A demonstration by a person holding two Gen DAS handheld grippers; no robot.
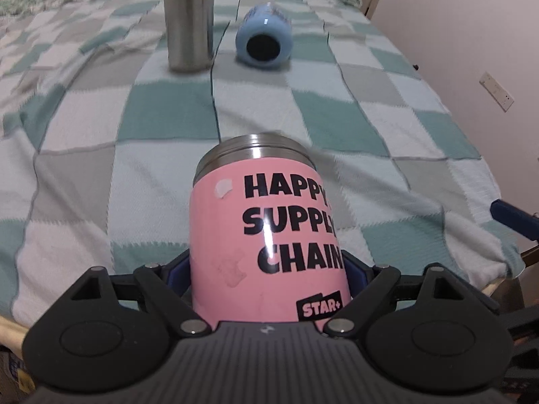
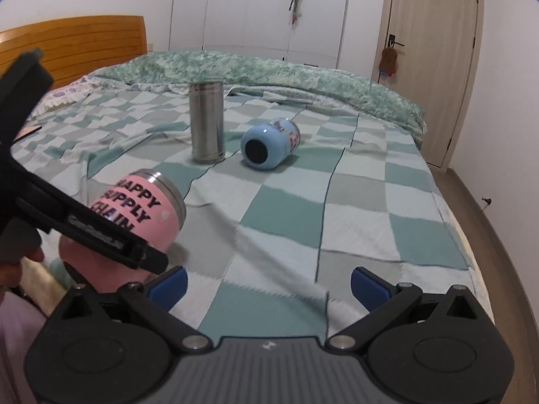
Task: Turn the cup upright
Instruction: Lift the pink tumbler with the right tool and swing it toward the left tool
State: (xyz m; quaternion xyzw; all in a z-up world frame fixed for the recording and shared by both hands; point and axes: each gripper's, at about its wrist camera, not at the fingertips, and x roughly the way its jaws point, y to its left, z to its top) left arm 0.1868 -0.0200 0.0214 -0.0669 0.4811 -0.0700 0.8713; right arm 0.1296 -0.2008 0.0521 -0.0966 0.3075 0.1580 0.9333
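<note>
- left gripper (image 1: 267,269) fingers clamped on pink cup (image 1: 266,235), cup tilted between them, steel rim pointing away
- right gripper (image 2: 267,284) fingers wide, nothing between
- keep squeeze firm, rotate rim up, set down flat on blanket (image 2: 337,208)

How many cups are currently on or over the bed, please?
3: a pink steel-rimmed cup held in the left gripper, a tall steel cup standing mid-bed, and a blue ceramic cup lying beside it.

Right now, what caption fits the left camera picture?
Left gripper holds pink cup; blue cup lies sideways.
</note>
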